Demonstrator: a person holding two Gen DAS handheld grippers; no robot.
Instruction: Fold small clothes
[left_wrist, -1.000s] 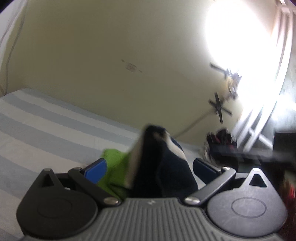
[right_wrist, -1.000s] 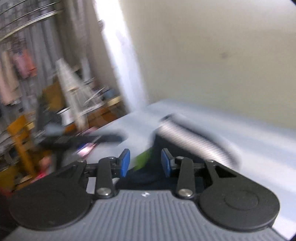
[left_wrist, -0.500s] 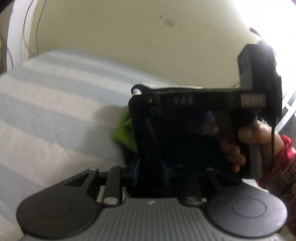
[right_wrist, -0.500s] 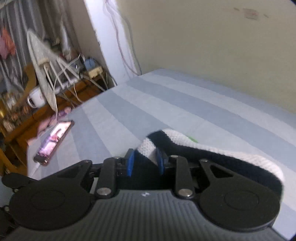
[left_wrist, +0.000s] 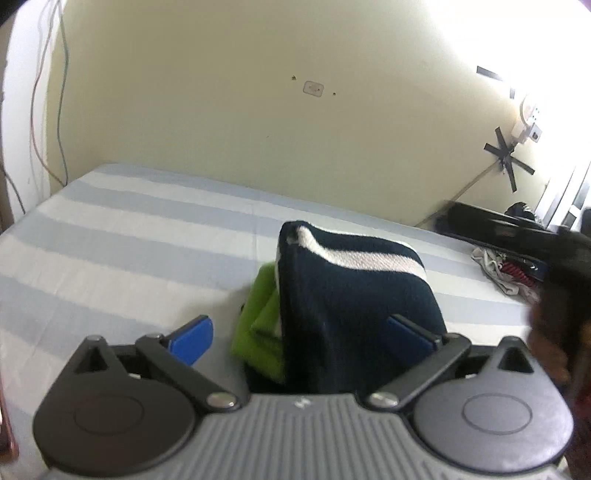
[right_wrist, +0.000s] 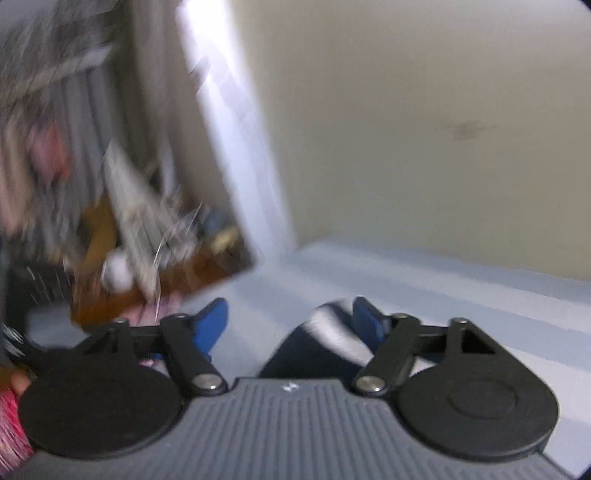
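striped bedsheet (left_wrist: 129, 236) carries navy white-banded garment (left_wrist: 354, 295) folded over green cloth (left_wrist: 262, 332). left gripper (left_wrist: 299, 334) jaws just opened wide around it, gripping nothing. right gripper (right_wrist: 291, 321) likewise opening, navy fabric between jaws unpinched. withdraw both gently, avoid snagging fold.

Blurred clutter (right_wrist: 110, 229), garment's (left_wrist: 351, 302) near end hidden

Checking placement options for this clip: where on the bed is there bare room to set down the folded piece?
Bare striped sheet lies left of the navy garment, out to the bed's corner and back to the wall. The right side is crowded: a crumpled clothes pile and dark items along the wall.
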